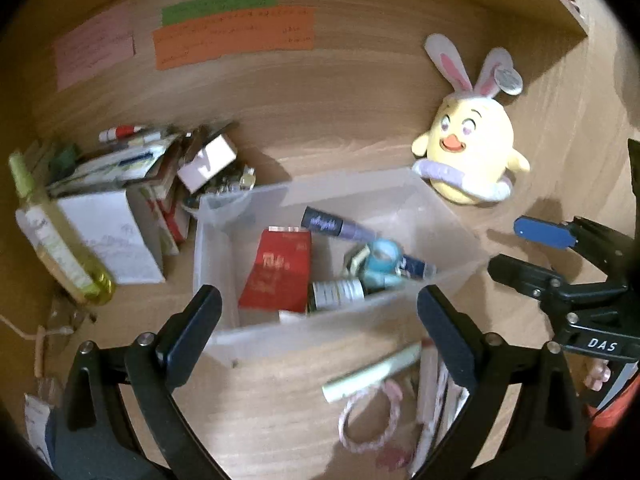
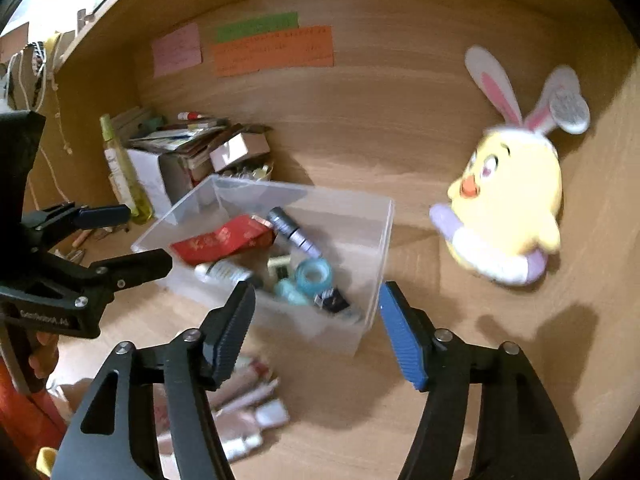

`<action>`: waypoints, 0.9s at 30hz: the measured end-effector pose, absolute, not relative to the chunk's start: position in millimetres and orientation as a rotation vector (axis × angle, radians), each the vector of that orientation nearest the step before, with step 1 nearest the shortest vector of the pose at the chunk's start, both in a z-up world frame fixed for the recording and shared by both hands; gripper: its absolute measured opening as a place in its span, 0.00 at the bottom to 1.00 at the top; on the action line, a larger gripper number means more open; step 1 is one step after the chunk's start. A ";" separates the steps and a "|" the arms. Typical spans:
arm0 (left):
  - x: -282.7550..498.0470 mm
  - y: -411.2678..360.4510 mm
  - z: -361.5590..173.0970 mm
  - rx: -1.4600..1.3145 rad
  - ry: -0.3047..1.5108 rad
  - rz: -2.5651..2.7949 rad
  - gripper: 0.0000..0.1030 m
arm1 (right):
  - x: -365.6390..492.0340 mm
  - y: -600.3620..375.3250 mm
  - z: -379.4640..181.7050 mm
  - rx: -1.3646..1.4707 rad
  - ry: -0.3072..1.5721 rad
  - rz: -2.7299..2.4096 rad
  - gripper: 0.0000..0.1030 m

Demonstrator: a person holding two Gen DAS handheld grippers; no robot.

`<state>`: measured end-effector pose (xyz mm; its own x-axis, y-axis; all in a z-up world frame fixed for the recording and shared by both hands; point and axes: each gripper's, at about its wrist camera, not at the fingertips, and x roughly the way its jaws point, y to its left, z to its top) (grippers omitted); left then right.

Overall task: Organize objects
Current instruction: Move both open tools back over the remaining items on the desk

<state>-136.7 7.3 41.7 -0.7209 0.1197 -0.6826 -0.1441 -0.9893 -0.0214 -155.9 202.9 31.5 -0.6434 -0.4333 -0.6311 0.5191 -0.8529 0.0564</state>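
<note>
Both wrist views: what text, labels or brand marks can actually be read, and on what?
"DAS": white letters on the right gripper body.
Left gripper body: embossed lettering, blurred.
Red box: pale characters, unreadable.
Orange note, green note, pink note: handwriting too small.
Bottle: label print blurred.

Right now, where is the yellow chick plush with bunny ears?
The chick plush stands on the wooden desk, just past the far right corner of the clear bin; in the right wrist view it sits right of the bin.

Writing on the wall notes (image 1: 234, 28) is unreadably small; tubes (image 2: 248, 400) beneath the right tool blur together.
</note>
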 end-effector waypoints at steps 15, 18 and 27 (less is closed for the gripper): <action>-94.1 11.0 -38.9 -1.373 0.073 2.636 0.97 | -94.8 205.5 -50.6 1.121 0.145 -2.322 0.62; -90.7 12.1 -52.6 -1.422 0.107 2.610 0.97 | -88.0 205.0 -58.7 1.144 0.121 -2.291 0.67; -101.1 17.4 -67.4 -1.474 0.099 2.566 0.97 | -78.3 188.9 -65.1 1.148 0.158 -2.276 0.68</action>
<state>-101.1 17.4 -67.4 -0.4919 0.1231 -0.8619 -0.1889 -0.9815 -0.0324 -78.3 188.9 -65.1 -0.4623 -0.4429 -0.7682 0.5450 -0.8253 0.1478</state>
